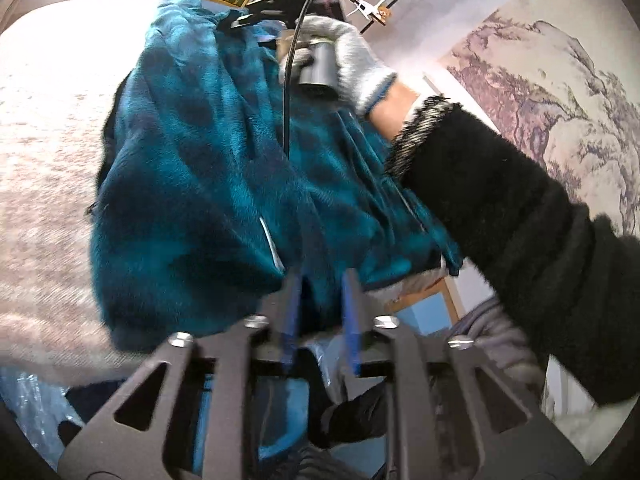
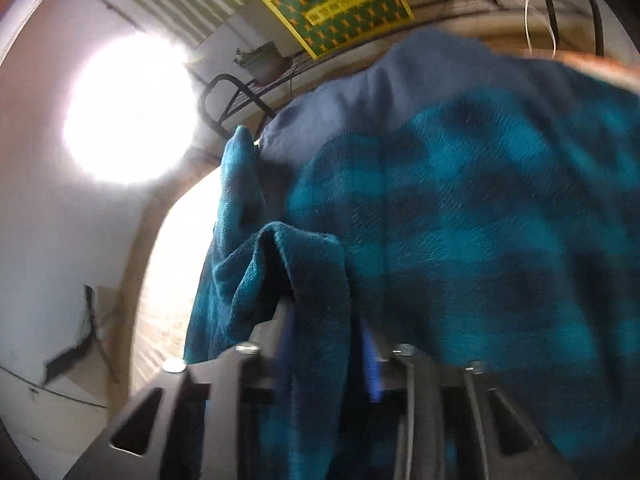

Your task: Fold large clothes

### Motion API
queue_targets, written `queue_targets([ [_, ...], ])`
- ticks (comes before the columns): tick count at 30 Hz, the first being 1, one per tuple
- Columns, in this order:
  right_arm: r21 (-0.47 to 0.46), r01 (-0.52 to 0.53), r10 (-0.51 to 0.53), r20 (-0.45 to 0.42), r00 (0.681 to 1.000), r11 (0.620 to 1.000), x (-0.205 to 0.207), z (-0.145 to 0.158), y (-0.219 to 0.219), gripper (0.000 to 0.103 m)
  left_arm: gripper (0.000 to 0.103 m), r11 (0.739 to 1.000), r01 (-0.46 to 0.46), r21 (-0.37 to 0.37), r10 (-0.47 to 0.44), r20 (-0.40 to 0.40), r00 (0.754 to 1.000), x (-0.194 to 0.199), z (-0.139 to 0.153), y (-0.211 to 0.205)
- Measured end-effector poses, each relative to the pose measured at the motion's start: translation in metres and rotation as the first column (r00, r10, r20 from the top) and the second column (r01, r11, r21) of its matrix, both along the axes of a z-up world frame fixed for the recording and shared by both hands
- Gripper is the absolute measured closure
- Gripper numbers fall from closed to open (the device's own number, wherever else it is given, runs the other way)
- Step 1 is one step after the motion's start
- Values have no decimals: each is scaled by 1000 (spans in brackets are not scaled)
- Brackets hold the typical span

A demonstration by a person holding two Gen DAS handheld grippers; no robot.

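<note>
A large teal and dark plaid fleece garment [image 1: 192, 184] lies bunched on a pale speckled surface [image 1: 40, 160]. My left gripper [image 1: 322, 280] is at its near edge, with the blue pads apart and a bit of fleece in the gap between them. A gloved hand [image 1: 348, 60] holds the other gripper's handle at the garment's far side. In the right wrist view the garment [image 2: 480, 220] fills the right half. A fold of it hangs loosely between the spread fingers of my right gripper [image 2: 324, 312], and its plain blue lining [image 2: 380, 92] shows further back.
A black fuzzy sleeve [image 1: 500, 200] crosses the right side. A landscape painting [image 1: 560, 100] hangs on the wall. A yellow-green patterned box [image 2: 340, 4], a potted plant [image 2: 260, 60] and a black rack [image 2: 224, 96] stand beyond the surface. A bright lamp glare [image 2: 128, 108] is at left. Grey clothes [image 1: 500, 340] lie lower right.
</note>
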State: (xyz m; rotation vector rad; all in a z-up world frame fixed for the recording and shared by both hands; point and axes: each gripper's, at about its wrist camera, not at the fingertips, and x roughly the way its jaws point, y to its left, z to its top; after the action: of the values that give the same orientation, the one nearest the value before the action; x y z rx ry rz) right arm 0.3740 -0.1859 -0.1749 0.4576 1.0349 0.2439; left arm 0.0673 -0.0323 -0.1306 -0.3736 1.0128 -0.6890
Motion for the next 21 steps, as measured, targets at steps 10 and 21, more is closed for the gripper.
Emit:
queue_targets([
  [10,40,-149,147,46,988,988,-39,36,28,43,68,989,-148,19,147,23,989,-34,0,80],
  [21,61,-158,159,-20,987,986,-9,-2,50,71,80,929,-301,-216,237,-281,930,23,-64,106],
])
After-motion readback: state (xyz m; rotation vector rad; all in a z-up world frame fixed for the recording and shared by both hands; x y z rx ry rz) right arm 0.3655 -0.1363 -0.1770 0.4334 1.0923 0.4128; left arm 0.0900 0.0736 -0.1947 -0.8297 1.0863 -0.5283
